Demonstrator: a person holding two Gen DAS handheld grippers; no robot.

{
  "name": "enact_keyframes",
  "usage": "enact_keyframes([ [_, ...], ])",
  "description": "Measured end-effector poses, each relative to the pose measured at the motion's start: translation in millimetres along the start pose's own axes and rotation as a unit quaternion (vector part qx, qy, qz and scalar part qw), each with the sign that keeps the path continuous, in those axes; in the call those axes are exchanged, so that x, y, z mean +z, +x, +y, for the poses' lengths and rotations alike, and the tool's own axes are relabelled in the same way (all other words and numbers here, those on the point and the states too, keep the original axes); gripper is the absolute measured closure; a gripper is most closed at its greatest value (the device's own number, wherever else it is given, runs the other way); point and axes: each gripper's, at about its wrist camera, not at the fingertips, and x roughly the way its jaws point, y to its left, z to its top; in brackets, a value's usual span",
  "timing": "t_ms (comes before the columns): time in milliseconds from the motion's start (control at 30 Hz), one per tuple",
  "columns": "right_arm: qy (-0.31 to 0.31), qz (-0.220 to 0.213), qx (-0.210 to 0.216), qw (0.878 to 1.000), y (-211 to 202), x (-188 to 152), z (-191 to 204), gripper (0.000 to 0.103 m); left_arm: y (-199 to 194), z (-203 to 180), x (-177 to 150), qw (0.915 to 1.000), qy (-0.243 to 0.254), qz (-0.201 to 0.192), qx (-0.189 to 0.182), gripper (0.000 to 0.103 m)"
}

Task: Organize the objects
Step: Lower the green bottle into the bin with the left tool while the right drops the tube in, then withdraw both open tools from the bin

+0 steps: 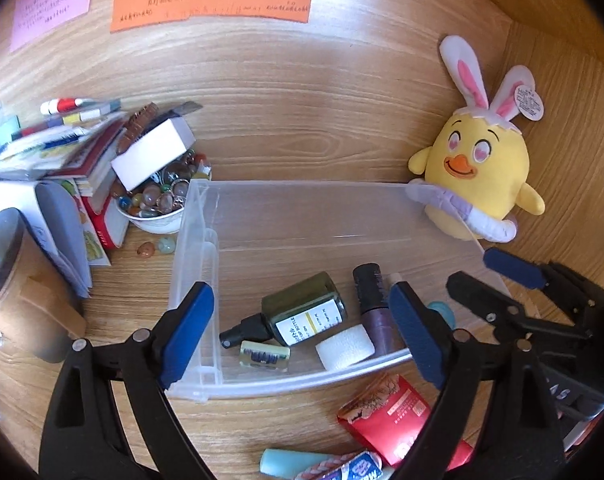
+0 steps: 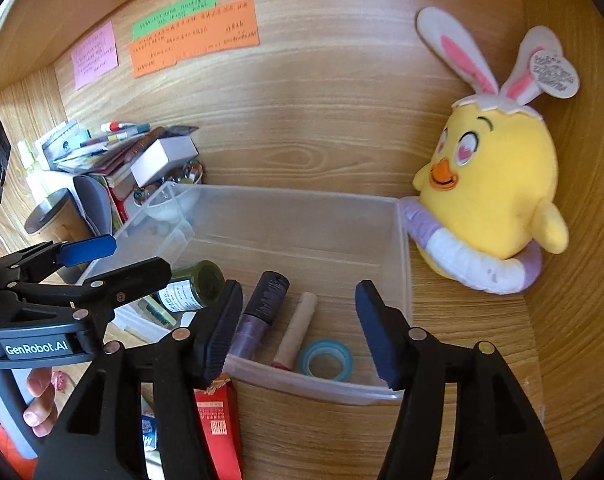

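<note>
The clear plastic storage bin (image 2: 402,240) lies on the wooden desk (image 2: 462,420), just ahead of both pairs of fingers. Inside, a light-blue tape roll (image 2: 326,360) lies between the right gripper's (image 2: 299,332) released fingers, untouched. The left gripper (image 1: 302,340), spread wide and empty, straddles a dark green spray bottle (image 1: 297,312). A yellow plush chick (image 2: 494,192) sits beyond the right finger.

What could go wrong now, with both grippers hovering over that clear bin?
The left gripper straddles the bin's front wall; dropping could knock it or the green bottle. The right gripper hangs open above the tape roll and tube; lowering carelessly could jam them together. The red box sits close outside and might get pushed.
</note>
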Motion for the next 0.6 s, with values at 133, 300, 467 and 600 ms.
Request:
enact_keyframes([
  [133,0.0,-0.017,-0.002,1.0,-17.2,-2.7,-1.4,0.035,-13.4,-6.9,-4.9,0.9997,0.018,-0.008,0.015,0.01],
  [300,-0.003,-0.037,-0.017,0.999,-38.1,-10.4,-2.0,0.026,-30.6,-5.2,-11.4,0.9998,0.014,-0.012,0.008,0.01],
  [467,-0.002,-0.042,-0.005,0.999,-54.8,-18.4,-0.1,0.021,-51.3,-3.6,-19.7,0.9985,0.029,-0.03,0.036,0.01],
  [600,0.004,-0.045,0.009,0.999,-66.5,-25.4,2.2,0.019,-66.4,1.3,-29.0,0.9985,0.028,-0.028,0.039,0.01],
])
